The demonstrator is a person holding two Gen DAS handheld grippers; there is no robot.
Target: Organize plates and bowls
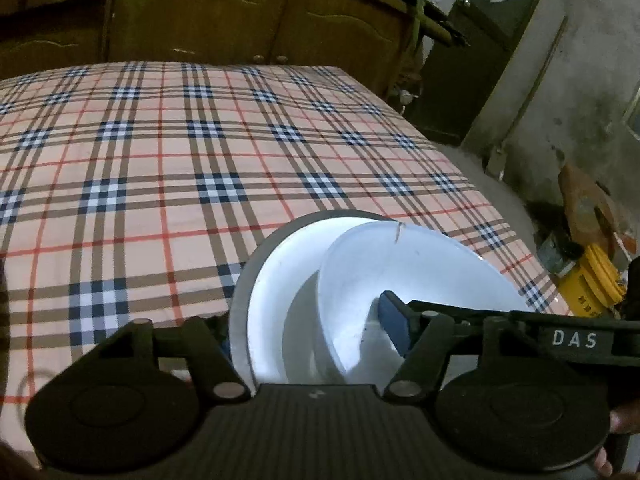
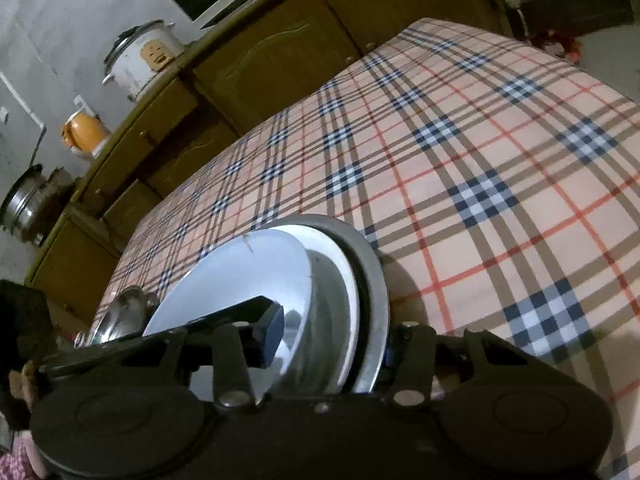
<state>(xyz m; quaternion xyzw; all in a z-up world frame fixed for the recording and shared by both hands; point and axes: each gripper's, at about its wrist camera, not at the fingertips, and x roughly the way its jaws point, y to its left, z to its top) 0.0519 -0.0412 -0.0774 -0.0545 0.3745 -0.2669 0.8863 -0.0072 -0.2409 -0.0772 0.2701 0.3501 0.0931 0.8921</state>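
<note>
The only legible writing is "DAS", in white capitals on the black arm lying across the right of the left wrist view. Two round metal dishes are visible: a deep bowl with a grey outer wall and a bright inner surface, resting on the table, and a shallow plate tilted inside it, its rim carrying a short dark mark. The table is covered in a plaid cloth of peach ground with brown, red and navy-and-white checks. The left gripper is partly open and straddles the near edge of the dishes; one blue pad lies against the plate face, the other is hidden, so a grip cannot be confirmed. The right gripper is likewise partly open around the bowl and plate; one dark pad rests on the plate. Wooden cabinets behind carry one white rice cooker.
</note>
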